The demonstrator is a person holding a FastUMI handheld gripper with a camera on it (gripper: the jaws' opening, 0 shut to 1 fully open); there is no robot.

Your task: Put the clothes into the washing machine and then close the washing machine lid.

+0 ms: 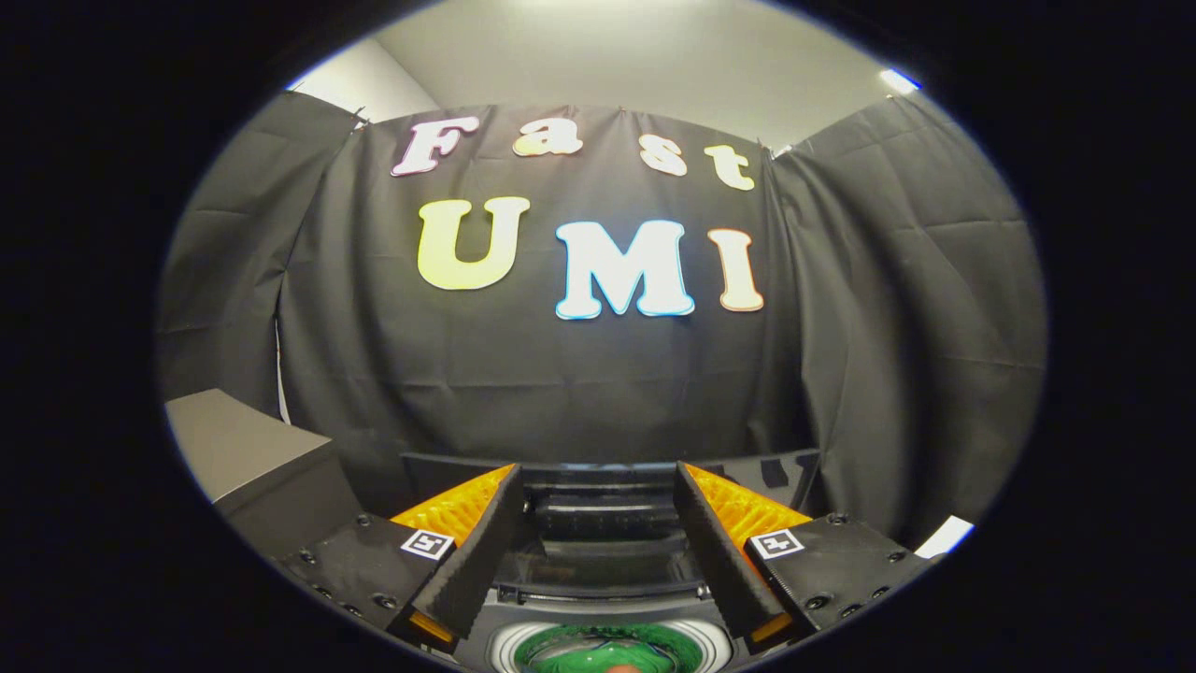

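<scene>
— Gripper view, near end: claw (598,505) spread wide, holding nothing, poised above the washing machine (598,561).
— And the clothes?
— Something green (607,647) showing in the round drum mouth low between the fingers; likely a garment already dropped in, though hard to tell.
— Lid?
— Raised dark panel (607,472) just beyond the fingertips, apparently the lid, not yet closed.
— Farther back?
— Grey box (243,458) off to the left, then black curtain wall (598,374).
</scene>
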